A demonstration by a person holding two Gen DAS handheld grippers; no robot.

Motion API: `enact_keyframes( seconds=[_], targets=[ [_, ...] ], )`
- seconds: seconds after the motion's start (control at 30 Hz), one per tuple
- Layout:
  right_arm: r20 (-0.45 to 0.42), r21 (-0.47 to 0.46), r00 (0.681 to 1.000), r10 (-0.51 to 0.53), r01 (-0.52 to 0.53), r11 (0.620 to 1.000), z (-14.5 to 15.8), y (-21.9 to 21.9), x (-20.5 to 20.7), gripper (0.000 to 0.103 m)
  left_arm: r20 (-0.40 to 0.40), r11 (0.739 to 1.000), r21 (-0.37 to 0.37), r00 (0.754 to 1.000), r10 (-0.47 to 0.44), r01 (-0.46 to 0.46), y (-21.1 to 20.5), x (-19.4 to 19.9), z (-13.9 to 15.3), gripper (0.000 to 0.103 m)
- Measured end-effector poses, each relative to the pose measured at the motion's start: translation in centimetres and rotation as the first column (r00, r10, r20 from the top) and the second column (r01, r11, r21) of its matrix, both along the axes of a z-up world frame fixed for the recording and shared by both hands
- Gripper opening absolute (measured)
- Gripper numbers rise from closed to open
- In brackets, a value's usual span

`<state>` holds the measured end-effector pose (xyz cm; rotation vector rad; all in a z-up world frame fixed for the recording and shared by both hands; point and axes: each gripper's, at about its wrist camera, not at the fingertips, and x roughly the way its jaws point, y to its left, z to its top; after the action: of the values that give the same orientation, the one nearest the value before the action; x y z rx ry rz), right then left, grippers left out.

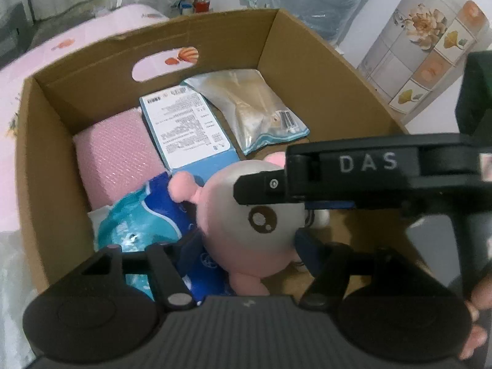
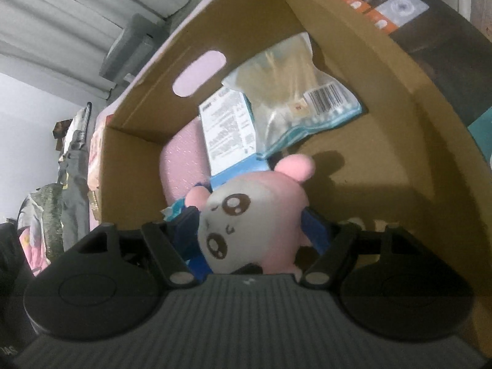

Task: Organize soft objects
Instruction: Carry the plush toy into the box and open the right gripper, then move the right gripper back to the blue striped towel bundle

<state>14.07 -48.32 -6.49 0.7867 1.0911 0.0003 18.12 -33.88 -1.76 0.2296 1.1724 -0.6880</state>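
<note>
A pink and white plush toy [image 1: 240,224] [image 2: 246,209] with brown eyes lies low inside an open cardboard box [image 1: 215,37] [image 2: 246,24]. My left gripper [image 1: 249,246] straddles its body from the near side, the blue pads touching both flanks. My right gripper [image 2: 250,230] closes on the head the same way. In the left wrist view one of its black fingers [image 1: 264,184] crosses the head from the right. The toy rests partly on a blue and teal packet [image 1: 138,224].
The box also holds a pink textured pack [image 1: 117,153], a white printed packet [image 1: 187,123] and a clear zip bag [image 1: 258,107]; bare cardboard floor shows at its right [image 2: 369,160]. A pink sheet [image 1: 61,49] lies beyond. A hand's fingers [image 1: 476,323] show at right.
</note>
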Motion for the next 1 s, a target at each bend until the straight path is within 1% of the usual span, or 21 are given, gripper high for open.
enact_keyframes(
  seconds=[0.13,0.27,0.33,0.43,0.53,0.6,0.7,0.8,0.9,1.0],
  targets=[
    [0.015,-0.002,1.000,-0.016,0.016,1.000,0.3,-0.3,-0.1,0.075,0.088,1.000,0.011,0.996,-0.028,0.027,0.7,-1.1,1.7,0.074],
    [0.062,-0.039,0.997,-0.033,0.036,0.999,2.2,-0.7,-1.1,0.079,0.188,0.999,-0.007,0.981,-0.049,0.052,2.6,-2.6,4.4,0.078],
    [0.091,-0.045,0.995,-0.037,0.041,0.998,3.2,-0.6,-1.6,0.079,0.241,0.999,-0.021,0.970,-0.040,0.047,4.2,-3.6,5.9,0.080],
    [0.160,-0.041,0.987,-0.026,0.033,0.999,5.1,0.0,-2.7,0.079,0.288,0.999,-0.052,0.958,0.008,0.007,7.2,-4.6,7.7,0.081],
    [0.229,-0.021,0.973,0.003,0.002,1.000,7.0,1.2,-3.4,0.080,0.310,0.993,-0.098,0.946,0.091,-0.064,11.3,-5.6,9.0,0.081],
    [0.267,-0.009,0.963,0.037,-0.036,0.999,8.3,2.5,-3.5,0.080,0.331,0.984,-0.125,0.930,0.161,-0.126,14.4,-6.4,9.7,0.081],
    [0.305,0.012,0.946,0.108,-0.117,0.993,9.8,5.5,-2.8,0.080,0.372,0.962,-0.159,0.889,0.267,-0.223,19.3,-7.6,10.2,0.081],
    [0.320,0.061,0.927,0.196,-0.226,0.972,10.6,9.7,-1.2,0.080,0.409,0.934,-0.174,0.840,0.357,-0.312,23.8,-8.6,10.4,0.081],
    [0.323,0.116,0.901,0.290,-0.342,0.933,10.7,15.0,0.8,0.080,0.433,0.900,-0.168,0.790,0.433,-0.402,28.0,-9.1,10.1,0.081],
    [0.310,0.154,0.879,0.363,-0.423,0.893,10.8,20.0,2.8,0.080,0.463,0.860,-0.152,0.733,0.498,-0.488,31.7,-9.5,9.5,0.081]
  ],
)
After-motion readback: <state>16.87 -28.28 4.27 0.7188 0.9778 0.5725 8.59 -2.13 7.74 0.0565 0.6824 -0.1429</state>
